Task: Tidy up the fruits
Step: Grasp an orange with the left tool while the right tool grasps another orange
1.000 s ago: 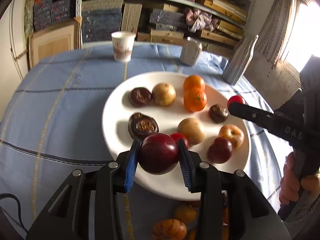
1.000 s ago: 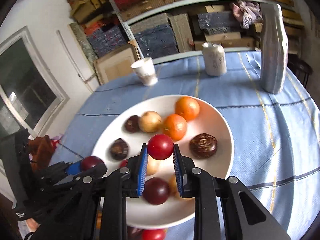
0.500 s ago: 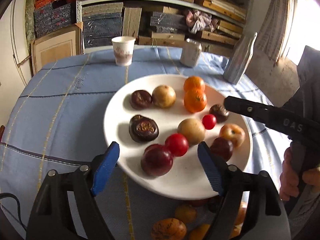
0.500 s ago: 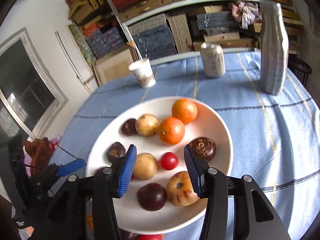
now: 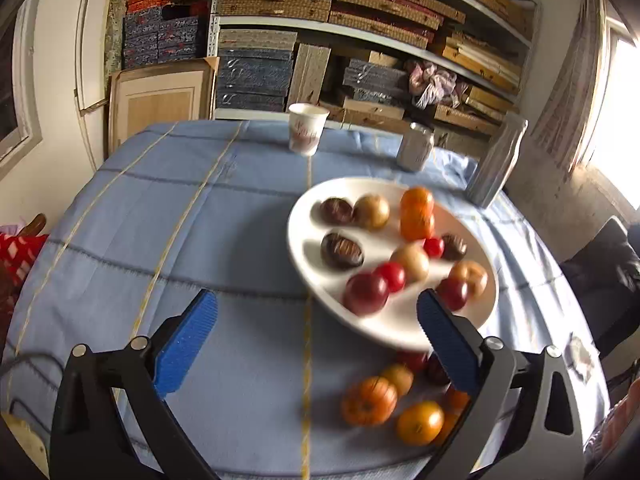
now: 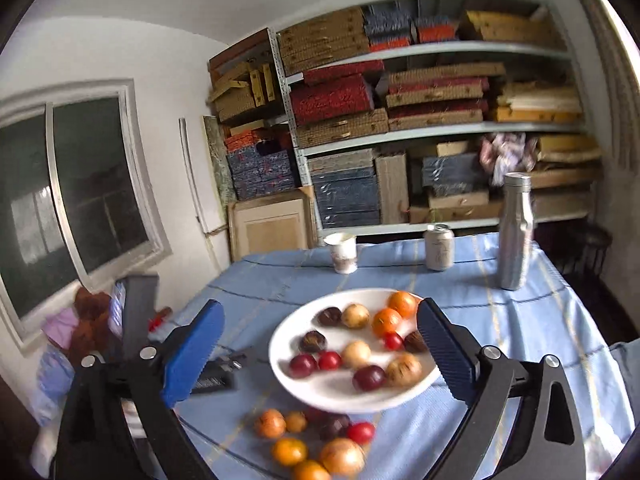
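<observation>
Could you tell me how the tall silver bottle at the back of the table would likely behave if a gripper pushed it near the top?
The silver bottle stands upright, tall on a narrow base, so a high push would probably tip it. Its smooth metal looks slippery for the fingers. It stands on the cloth-covered table, which might snag it.

The tablecloth (image 5: pixel 224 216) was light blue, with thin yellow lines and darker blue lines crossing it in a wide check. The plate (image 6: pixel 280 356) was plain white. On it, two oranges (image 6: pixel 394 314) were bright orange, the small tomatoes (image 6: pixel 329 360) were red, the plums (image 6: pixel 369 377) were dark red (almost purple), and some round fruits (image 6: pixel 355 315) were pale yellow-brown. The fruits lying on the cloth (image 6: pixel 289 451) were orange, yellow-brown and red. The paper cup (image 5: pixel 307 131) was white with a reddish print. The bottle (image 6: pixel 515 232) and the can (image 6: pixel 439 247) were silver grey. Both hand-held grippers (image 5: pixel 316 340) (image 6: pixel 318 354) were black, with blue ribbed pads (image 5: pixel 186 342).
</observation>
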Action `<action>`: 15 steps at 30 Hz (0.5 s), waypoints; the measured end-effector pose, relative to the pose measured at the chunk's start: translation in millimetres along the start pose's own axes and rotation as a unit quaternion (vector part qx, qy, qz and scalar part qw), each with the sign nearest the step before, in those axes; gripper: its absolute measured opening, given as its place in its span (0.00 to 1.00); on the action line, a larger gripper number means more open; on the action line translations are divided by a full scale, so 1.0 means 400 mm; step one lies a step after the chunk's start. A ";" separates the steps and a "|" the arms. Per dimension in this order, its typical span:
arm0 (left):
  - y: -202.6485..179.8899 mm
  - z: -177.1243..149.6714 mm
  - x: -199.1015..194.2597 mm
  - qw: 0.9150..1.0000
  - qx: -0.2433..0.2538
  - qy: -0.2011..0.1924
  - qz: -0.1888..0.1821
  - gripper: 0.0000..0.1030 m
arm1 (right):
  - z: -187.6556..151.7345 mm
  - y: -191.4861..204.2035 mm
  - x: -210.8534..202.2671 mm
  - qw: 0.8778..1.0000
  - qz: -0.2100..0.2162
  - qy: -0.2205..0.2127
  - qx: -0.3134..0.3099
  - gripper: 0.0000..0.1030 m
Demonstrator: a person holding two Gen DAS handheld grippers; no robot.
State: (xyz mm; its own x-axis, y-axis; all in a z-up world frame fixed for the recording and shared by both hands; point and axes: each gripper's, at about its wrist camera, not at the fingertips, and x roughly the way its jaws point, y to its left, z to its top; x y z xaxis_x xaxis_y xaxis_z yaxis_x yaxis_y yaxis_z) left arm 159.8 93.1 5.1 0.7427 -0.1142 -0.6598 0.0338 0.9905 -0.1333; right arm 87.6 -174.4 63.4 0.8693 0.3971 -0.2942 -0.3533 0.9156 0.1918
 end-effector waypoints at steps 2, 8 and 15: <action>-0.005 -0.034 -0.004 1.000 0.011 0.003 0.011 0.95 | -0.080 -0.017 -0.021 0.999 -0.036 -0.009 -0.006 0.97; -0.056 -0.104 0.026 0.997 0.063 0.031 0.030 0.95 | -0.152 -0.077 0.008 0.995 -0.083 0.049 0.005 0.97; -0.080 -0.130 0.069 0.993 0.091 0.056 0.040 0.95 | -0.162 -0.129 0.030 0.993 -0.084 0.072 0.049 0.97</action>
State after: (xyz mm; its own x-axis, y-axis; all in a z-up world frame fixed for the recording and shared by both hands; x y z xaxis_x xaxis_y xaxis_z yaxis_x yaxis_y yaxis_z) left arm 144.3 54.4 -47.4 0.6690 -0.0317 -0.7426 0.1047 0.9931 0.0519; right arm 93.8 -212.6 -10.6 0.8522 0.2507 -0.4592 -0.1664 0.9620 0.2163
